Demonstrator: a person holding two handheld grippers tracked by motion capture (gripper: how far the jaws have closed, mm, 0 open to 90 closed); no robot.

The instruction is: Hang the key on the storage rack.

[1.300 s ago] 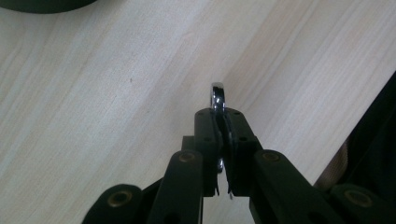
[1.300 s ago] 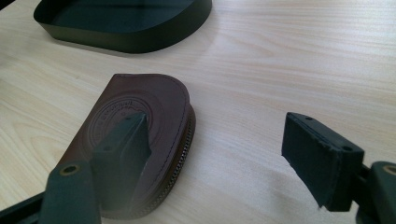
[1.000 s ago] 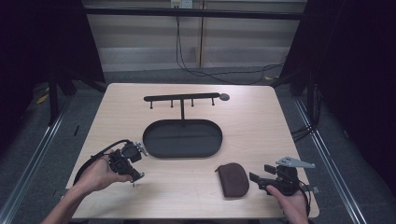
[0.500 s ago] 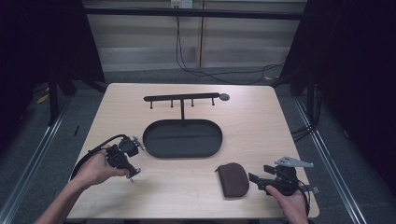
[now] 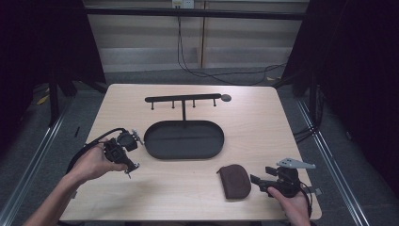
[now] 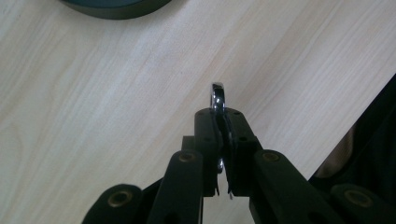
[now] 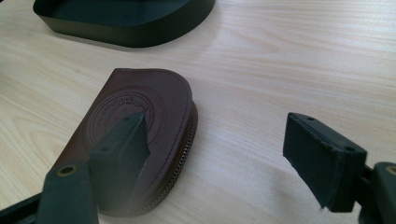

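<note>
Left gripper (image 5: 126,159), held over the near-left table (image 5: 155,197) just left of the tray (image 5: 183,139): jaws pinched on a small metal ring (image 6: 218,97), perhaps a key ring, gripped edge-on so the loop juts past the tips, probably ready for hanging on the hook rack (image 5: 183,99) at the far side. Right gripper (image 7: 224,154), low at the near-right edge: jaws spread wide and empty, one tip over the brown pouch (image 7: 140,140), lying flat near the tray, likely lined up for a grasp.
</note>
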